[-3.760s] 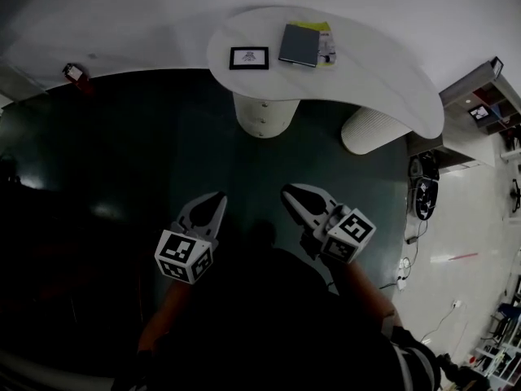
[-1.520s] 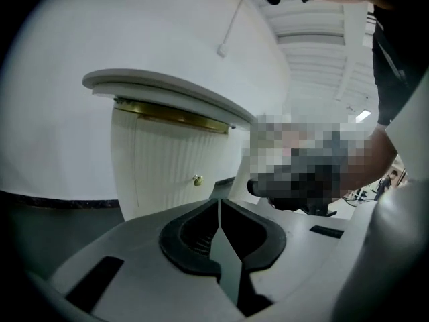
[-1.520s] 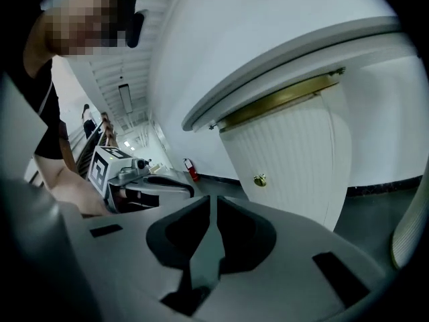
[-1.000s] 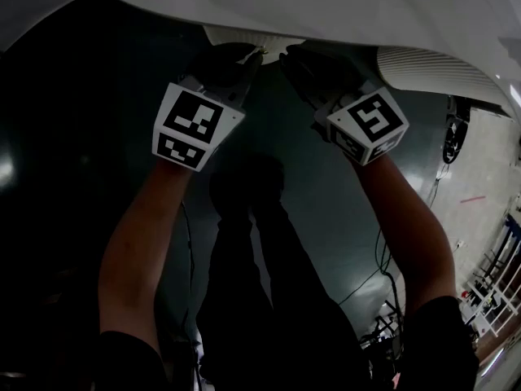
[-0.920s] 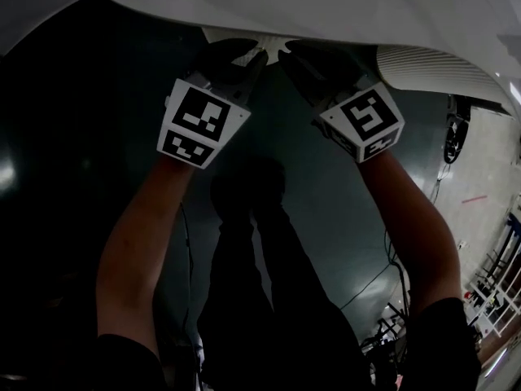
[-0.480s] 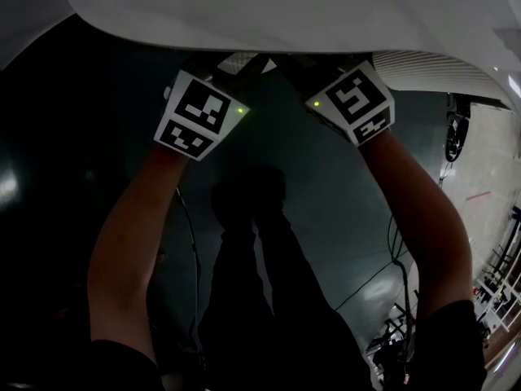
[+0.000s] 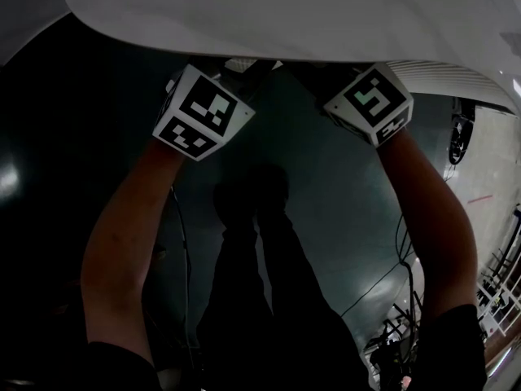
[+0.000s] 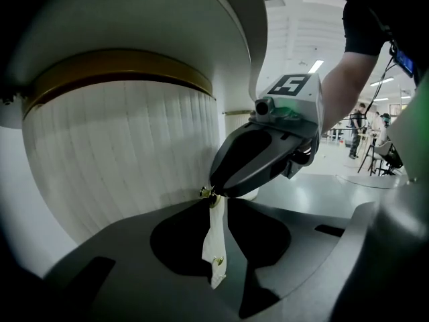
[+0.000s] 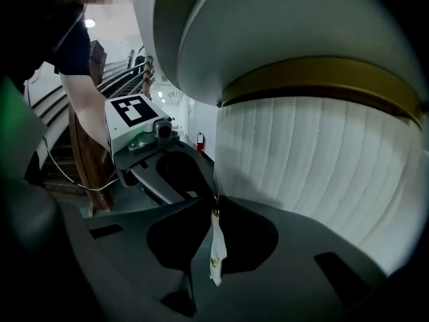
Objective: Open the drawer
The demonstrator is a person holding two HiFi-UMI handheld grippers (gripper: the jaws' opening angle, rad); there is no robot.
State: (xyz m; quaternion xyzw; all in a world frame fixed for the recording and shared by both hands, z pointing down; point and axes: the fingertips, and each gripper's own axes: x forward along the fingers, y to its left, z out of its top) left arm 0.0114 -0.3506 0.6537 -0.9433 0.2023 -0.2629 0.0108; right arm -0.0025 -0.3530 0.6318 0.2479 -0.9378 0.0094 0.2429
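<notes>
White drawer front [image 8: 127,159]: curved, vertically ribbed, matte; sits under gold band [image 8: 120,66], beneath smooth white tabletop [image 7: 285,15]. Small brass knob [image 8: 209,193] on it. Left gripper [image 8: 214,205], right gripper [image 9: 214,210]: dark matte jaws narrowed to thin slit, tips pinching knob.

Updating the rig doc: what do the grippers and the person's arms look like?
Left gripper and right gripper match: broad, tapered dark grey fingers, a white cube with black square markers, a small green light. Short dark sleeves; a thin cable hangs beside the left arm.
</notes>
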